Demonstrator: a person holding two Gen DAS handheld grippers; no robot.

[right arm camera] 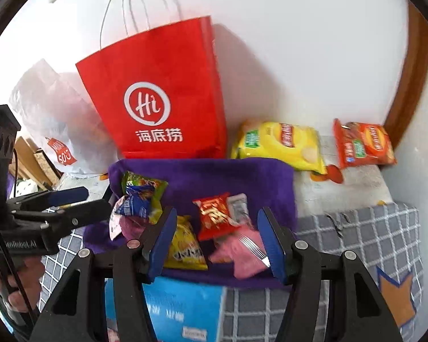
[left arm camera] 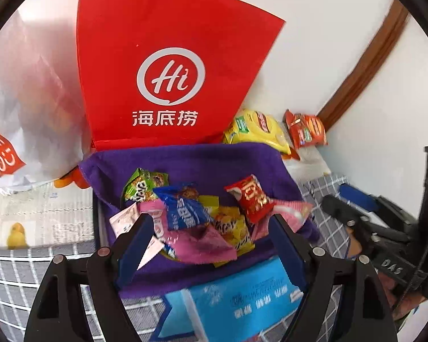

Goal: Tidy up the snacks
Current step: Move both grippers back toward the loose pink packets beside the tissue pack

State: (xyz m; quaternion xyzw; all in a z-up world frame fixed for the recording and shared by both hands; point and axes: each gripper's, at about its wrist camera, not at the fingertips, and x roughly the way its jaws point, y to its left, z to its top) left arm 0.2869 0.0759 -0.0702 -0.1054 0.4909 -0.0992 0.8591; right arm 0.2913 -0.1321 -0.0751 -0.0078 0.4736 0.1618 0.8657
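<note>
A purple cloth bin (left arm camera: 185,159) (right arm camera: 214,173) holds a heap of small snack packets: a green one (left arm camera: 144,185) (right arm camera: 145,188), a blue one (left arm camera: 182,208) (right arm camera: 134,205), a red one (left arm camera: 249,196) (right arm camera: 214,216), a yellow one (left arm camera: 234,230) (right arm camera: 185,245) and pink ones (left arm camera: 205,245) (right arm camera: 242,253). My left gripper (left arm camera: 209,222) hangs open above the heap with nothing pinched; it also shows at the left of the right wrist view (right arm camera: 57,199). My right gripper (right arm camera: 217,213) stands open over the red and pink packets, holding nothing.
A red paper bag (left arm camera: 168,65) (right arm camera: 162,91) stands against the wall behind the bin, a white plastic bag (left arm camera: 22,91) (right arm camera: 51,119) to its left. Yellow (right arm camera: 279,142) and orange (right arm camera: 362,145) chip bags lie at right. A blue pack (left arm camera: 242,296) (right arm camera: 182,307) lies in front on grey checked bedding (right arm camera: 356,242).
</note>
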